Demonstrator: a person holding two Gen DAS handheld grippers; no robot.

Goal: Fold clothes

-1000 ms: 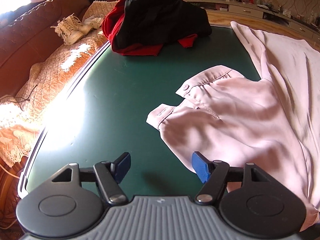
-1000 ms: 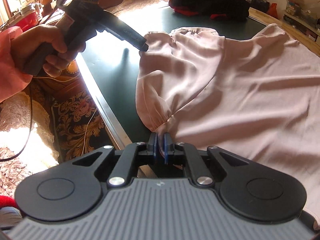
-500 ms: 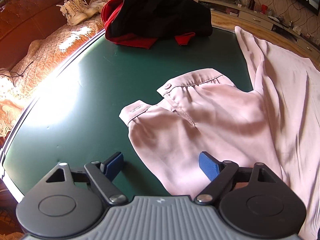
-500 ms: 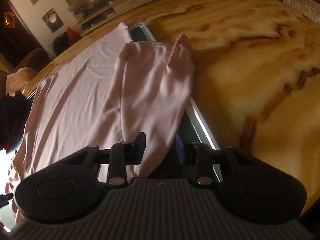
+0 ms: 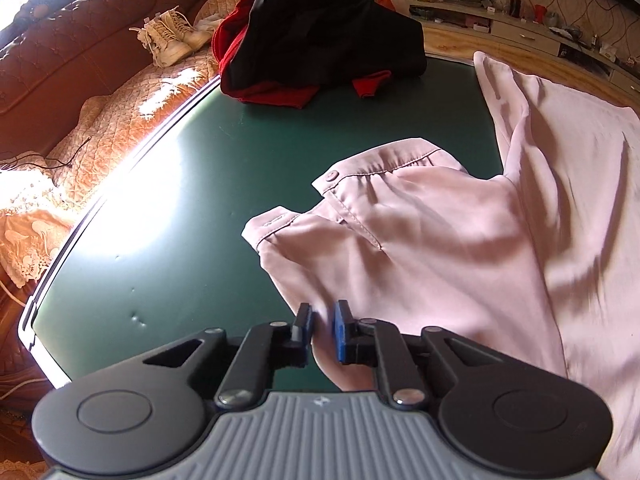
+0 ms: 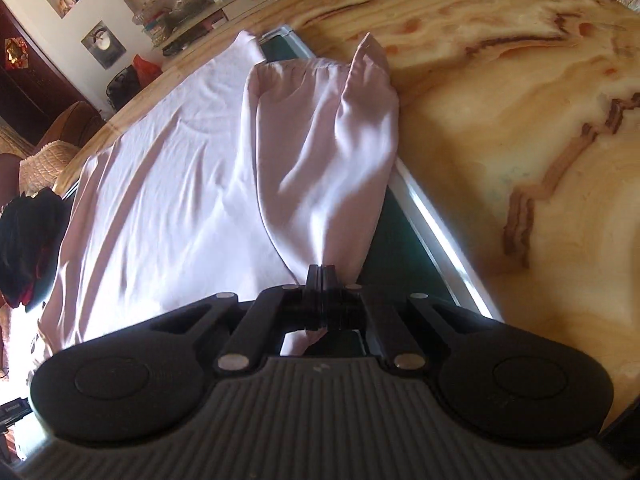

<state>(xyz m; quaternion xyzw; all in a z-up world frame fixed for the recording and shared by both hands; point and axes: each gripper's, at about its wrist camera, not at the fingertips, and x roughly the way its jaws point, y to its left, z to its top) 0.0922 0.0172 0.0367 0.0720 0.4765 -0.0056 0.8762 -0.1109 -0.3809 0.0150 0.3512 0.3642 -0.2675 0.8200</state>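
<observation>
Left wrist view shows the left gripper (image 5: 322,320) with its blue pads almost together; its jaws have just been closing, and an edge of the pale pink, thin, silky blouse (image 5: 420,248) sits pinched between them. The blouse lies spread on the dark green table top (image 5: 192,208), with one buttoned cuff (image 5: 332,178) pointing toward the pile of black and red clothes (image 5: 320,40) at the far end. From the right wrist view, the right gripper (image 6: 320,276) is fully closed, its jaws having just come together, and it holds the gathered fabric of the other long sleeve (image 6: 332,152), which lies near the table's light metal edge (image 6: 432,220). I judge the folding is at an early stage: both sleeves are gripped, but they are not yet laid over the body, the body itself is still open and flat, and the dark pile looks untouched.
</observation>
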